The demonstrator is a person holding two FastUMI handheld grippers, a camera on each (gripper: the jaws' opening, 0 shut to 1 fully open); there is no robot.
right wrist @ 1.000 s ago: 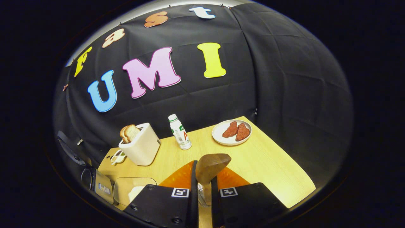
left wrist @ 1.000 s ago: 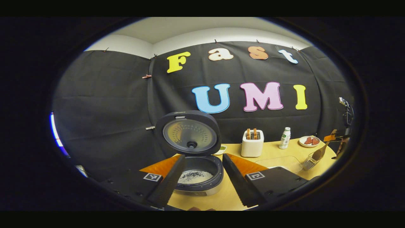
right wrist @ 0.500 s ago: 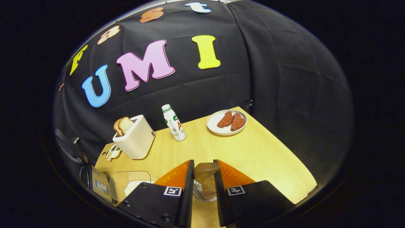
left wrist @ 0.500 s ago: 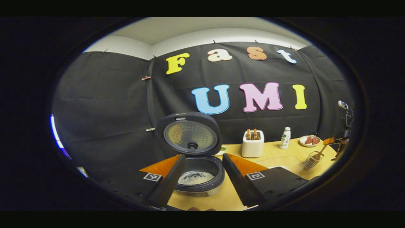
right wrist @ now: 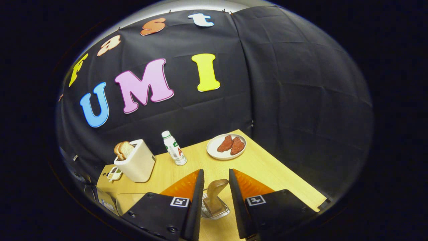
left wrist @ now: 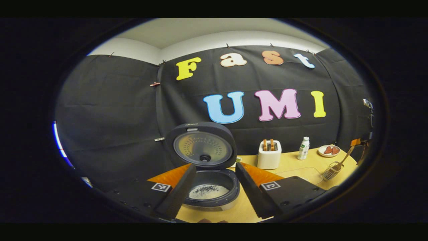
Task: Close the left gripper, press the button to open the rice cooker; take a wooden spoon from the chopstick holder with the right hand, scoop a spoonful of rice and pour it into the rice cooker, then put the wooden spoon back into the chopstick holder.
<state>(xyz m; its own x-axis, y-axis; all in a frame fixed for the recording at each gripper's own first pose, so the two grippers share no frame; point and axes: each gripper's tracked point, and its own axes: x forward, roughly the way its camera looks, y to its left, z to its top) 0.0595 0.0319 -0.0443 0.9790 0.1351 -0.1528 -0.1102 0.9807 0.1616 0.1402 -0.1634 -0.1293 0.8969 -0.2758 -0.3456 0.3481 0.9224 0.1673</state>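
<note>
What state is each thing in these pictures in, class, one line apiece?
rice cooker: lid up, rice inside.
wooden spoon: standing in the chopstick holder, released.
toaster: bread slices sticking up.
bottle: upright, capped.
plate: holding two reddish pieces.
left gripper: open.
right gripper: open, straddling the spoon.

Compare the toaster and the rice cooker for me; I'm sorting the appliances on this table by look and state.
The toaster is a white, boxy block, while the rice cooker is round and dark with a silvery base. The toaster has bread slices poking out of its top slots; the rice cooker has its lid swung up, and white rice with dark specks lies in its pot. Both stand upright on the wooden table.
</note>
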